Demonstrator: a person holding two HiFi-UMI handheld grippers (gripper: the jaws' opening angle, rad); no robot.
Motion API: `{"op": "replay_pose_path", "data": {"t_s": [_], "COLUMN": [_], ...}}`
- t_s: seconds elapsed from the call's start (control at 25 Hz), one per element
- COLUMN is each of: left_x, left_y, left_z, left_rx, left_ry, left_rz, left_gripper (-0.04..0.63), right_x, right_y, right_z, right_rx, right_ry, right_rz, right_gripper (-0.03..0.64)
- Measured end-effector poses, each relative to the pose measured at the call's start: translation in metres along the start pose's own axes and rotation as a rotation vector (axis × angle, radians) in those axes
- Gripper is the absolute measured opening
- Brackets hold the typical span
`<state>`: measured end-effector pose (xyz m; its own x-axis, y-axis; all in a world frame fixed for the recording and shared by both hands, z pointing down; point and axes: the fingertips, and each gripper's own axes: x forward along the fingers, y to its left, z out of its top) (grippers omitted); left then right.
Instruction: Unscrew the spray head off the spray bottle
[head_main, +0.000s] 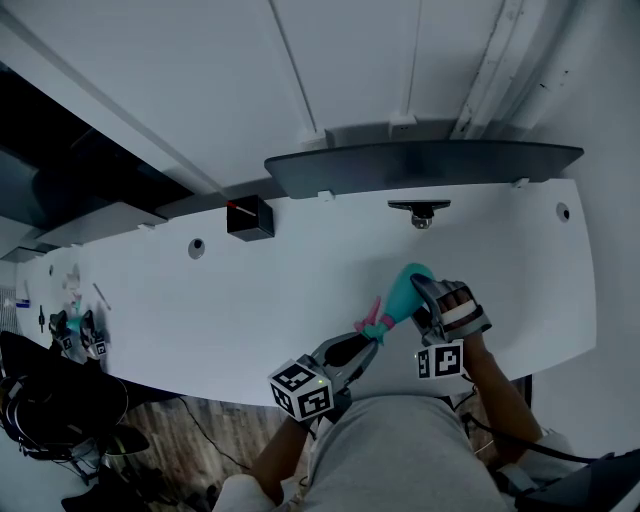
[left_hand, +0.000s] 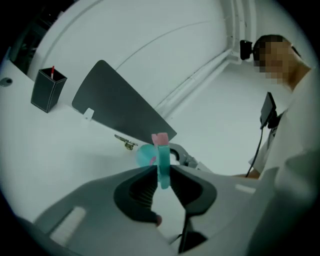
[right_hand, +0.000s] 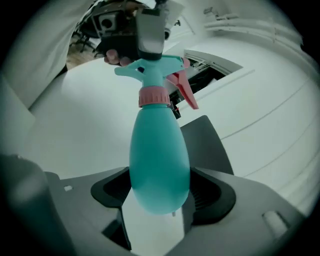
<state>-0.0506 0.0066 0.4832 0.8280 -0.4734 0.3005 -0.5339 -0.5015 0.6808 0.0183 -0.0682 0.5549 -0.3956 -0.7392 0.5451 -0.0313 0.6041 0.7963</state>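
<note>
L hand-held gripper (left_hand: 162, 172) clamped spray head (left_hand: 164, 159); R hand-held gripper (right_hand: 160, 185), jaws wide, clamped bottle (right_hand: 159, 150) body, both above tabletop (head_main: 250, 290)

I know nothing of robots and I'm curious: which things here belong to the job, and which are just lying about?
In the job:
- teal spray bottle, held in the right hand-held gripper
- its spray head, pinched by the left hand-held gripper

Just lying about:
- black pen box
- dark grey panel
Both stand toward the white table's far edge.
</note>
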Motion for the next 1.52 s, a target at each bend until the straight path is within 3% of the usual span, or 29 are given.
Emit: {"op": "replay_pose_path", "data": {"t_s": [0.04,0.12,0.2,0.24,0.32,0.4,0.44,0.52,0.6,0.72,0.8,0.92,1.0,1.16,1.2,1.24,1.32,1.52], "left_x": [-0.003,-0.012,-0.023,-0.029,-0.034,-0.027,-0.021,-0.009,0.000,0.009,0.010,0.009,0.010,0.008,0.006,0.004,0.001,-0.003], "left_y": [-0.001,0.003,0.010,0.011,0.008,0.000,-0.002,-0.003,-0.001,0.004,0.004,0.004,0.003,0.004,0.004,0.004,0.003,0.005], "left_z": [0.003,0.005,0.006,0.009,0.014,0.009,0.004,-0.004,-0.010,-0.012,-0.013,-0.016,-0.018,-0.012,-0.008,-0.003,0.001,0.001], "left_rx": [0.022,0.141,0.367,0.526,0.917,1.287,1.419,1.582,1.685,1.740,1.665,1.376,1.077,0.258,0.102,0.002,-0.064,-0.056], "left_ry": [-0.016,-0.016,0.023,0.050,0.134,0.265,0.325,0.402,0.450,0.461,0.451,0.442,0.401,0.249,0.203,0.165,0.119,0.096], "left_rz": [0.003,0.057,0.172,0.243,0.372,0.427,0.428,0.416,0.417,0.441,0.437,0.382,0.316,0.091,0.041,0.005,-0.025,-0.019], "left_gripper": [0.085,0.183,0.236,0.247,0.253,0.272,0.272,0.272,0.272,0.219,0.129,0.084,0.081,0.081,0.081,0.081,0.081,0.081], "right_x": [0.001,0.001,0.001,0.002,0.002,0.002,0.002,0.002,0.002,0.001,0.000,-0.002,-0.002,-0.007,-0.007,-0.007,-0.006,-0.003], "right_y": [0.004,0.012,0.022,0.028,0.037,0.043,0.044,0.046,0.044,0.036,0.030,0.012,-0.001,-0.016,-0.019,-0.021,-0.023,-0.017], "right_z": [0.000,-0.002,-0.005,-0.006,-0.008,-0.008,-0.007,-0.003,0.003,0.010,0.010,0.008,0.007,0.003,0.003,0.003,0.002,-0.004], "right_rx": [0.050,0.129,0.164,0.168,0.161,0.155,0.153,0.143,0.121,0.100,0.090,-0.026,-0.116,-0.179,-0.171,-0.161,-0.148,-0.092], "right_ry": [-0.016,-0.029,-0.015,-0.007,0.000,0.002,0.004,0.008,0.010,-0.005,-0.012,-0.007,0.003,0.017,0.017,0.016,0.015,0.022], "right_rz": [0.038,0.104,0.174,0.210,0.270,0.308,0.322,0.338,0.340,0.319,0.278,0.131,0.019,-0.115,-0.130,-0.136,-0.127,-0.087], "right_gripper": [0.370,0.370,0.371,0.371,0.370,0.371,0.371,0.371,0.371,0.371,0.371,0.370,0.370,0.370,0.370,0.370,0.370,0.370]}}
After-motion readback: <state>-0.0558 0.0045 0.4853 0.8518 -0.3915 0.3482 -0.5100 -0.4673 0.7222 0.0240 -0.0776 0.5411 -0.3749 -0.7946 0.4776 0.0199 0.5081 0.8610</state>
